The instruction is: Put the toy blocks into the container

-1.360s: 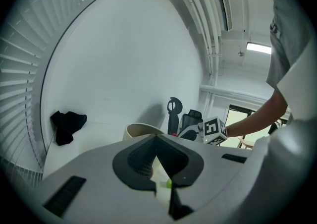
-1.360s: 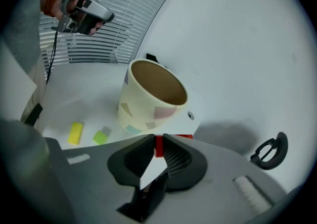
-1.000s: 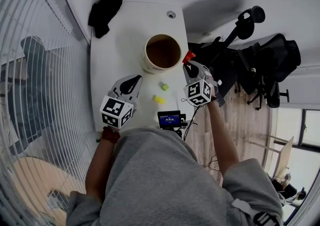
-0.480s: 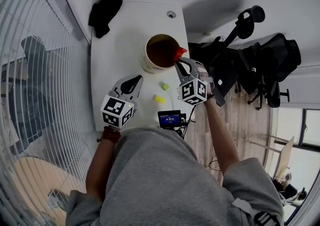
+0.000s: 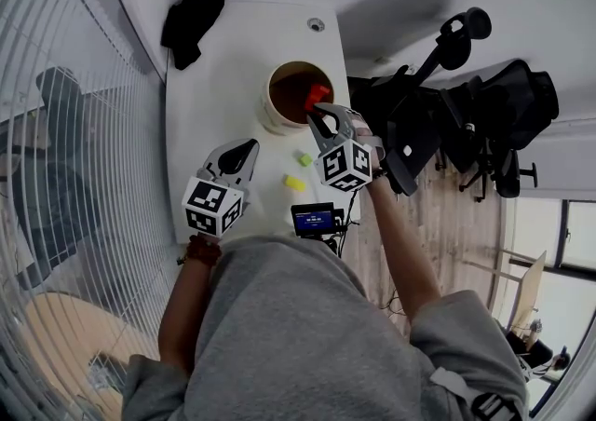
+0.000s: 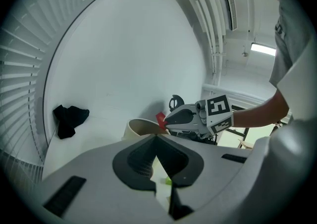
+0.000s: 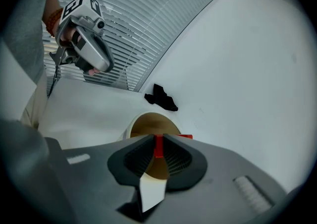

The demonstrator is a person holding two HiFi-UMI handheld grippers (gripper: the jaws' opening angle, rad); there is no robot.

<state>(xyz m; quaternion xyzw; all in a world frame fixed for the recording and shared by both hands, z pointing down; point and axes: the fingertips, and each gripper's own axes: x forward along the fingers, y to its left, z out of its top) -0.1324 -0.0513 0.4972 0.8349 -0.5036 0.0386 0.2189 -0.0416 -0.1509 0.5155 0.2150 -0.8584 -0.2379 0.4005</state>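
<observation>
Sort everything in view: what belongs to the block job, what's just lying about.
Job: red block, in the right gripper above the container; green block; yellow block.
Lying about: black cloth; small screen device; office chairs.

A red block (image 5: pixel 318 94) is pinched at the tip of the right gripper (image 5: pixel 318 109), over the open mouth of the container (image 5: pixel 271 116) on the white table (image 5: pixel 209 93). A green block (image 5: pixel 304 159) and a yellow block (image 5: pixel 294 183) lie between the grippers. The left gripper (image 5: pixel 244 154) hovers left of them. A black cloth (image 5: pixel 191 23) lies at the far corner.
</observation>
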